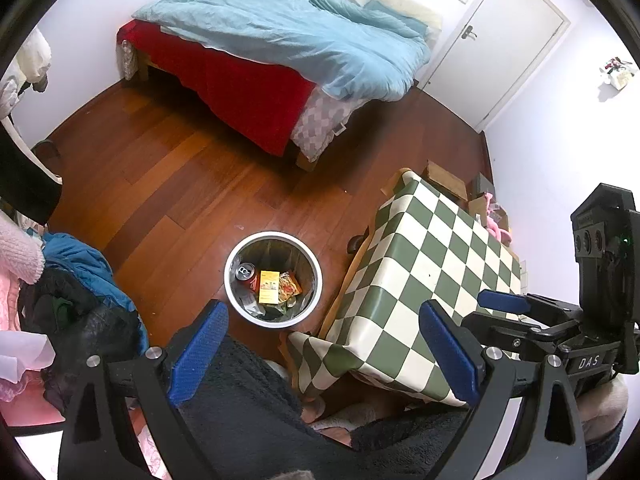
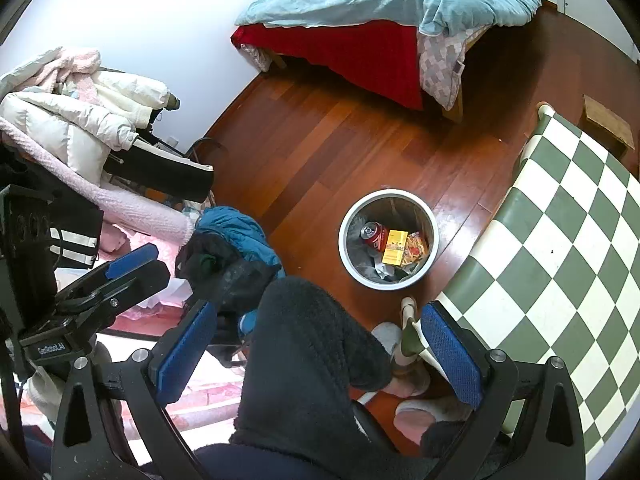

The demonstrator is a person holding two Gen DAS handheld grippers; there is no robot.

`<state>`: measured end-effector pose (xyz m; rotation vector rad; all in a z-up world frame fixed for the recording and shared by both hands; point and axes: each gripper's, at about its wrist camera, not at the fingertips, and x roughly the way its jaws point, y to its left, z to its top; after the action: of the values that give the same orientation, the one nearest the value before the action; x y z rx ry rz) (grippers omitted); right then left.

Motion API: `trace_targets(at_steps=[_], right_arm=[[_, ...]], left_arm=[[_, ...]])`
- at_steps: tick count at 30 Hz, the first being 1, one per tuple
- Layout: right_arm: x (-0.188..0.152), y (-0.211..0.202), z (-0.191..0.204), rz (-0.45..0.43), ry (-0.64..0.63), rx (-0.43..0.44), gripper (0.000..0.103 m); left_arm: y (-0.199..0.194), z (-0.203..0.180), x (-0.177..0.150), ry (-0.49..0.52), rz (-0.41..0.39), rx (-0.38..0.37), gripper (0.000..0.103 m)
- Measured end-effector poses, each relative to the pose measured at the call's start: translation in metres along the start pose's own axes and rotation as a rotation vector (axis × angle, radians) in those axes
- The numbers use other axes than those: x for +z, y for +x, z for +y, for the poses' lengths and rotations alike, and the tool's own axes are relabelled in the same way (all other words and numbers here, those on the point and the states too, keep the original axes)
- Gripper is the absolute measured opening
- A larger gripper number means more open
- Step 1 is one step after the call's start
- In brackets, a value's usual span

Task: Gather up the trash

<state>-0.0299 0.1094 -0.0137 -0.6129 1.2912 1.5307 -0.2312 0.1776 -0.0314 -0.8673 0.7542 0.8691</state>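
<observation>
The trash bin (image 1: 273,278) sits on the wood floor (image 1: 160,184) right ahead of both grippers, with a red soda can (image 1: 246,274), a yellow box (image 1: 269,287) and a snack wrapper (image 1: 290,285) inside, plus some crumpled stuff I can't really make out. Left gripper (image 1: 324,350) is spread wide with nothing between its blue pads; same for the right gripper (image 2: 320,354). The checkered table (image 1: 420,272) is off to the right of them, the clothes pile (image 2: 80,120) to the left, and the bed (image 1: 280,48) is way out beyond the bin.
</observation>
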Motion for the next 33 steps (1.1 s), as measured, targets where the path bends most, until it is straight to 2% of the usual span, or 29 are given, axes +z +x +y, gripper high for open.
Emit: trace_targets(at_steps=[5,7,33], right_arm=[[-0.0005,-0.0004,0.0011,0.002,0.006,0.001,0.103],[-0.0013,0.0006,0.0008,0.008,0.004,0.008,0.103],[-0.0055,-0.0054,-0.0057,0.008,-0.007,0.007,0.103]], left_arm=[[-0.0005,0.0008,0.0019,-0.004,-0.003,-0.003,0.098],[0.0006,0.0023,0.0021,-0.007,-0.001,-0.002,0.103],[0.0002,0.001,0.0001,0.014,-0.002,-0.006,0.103]])
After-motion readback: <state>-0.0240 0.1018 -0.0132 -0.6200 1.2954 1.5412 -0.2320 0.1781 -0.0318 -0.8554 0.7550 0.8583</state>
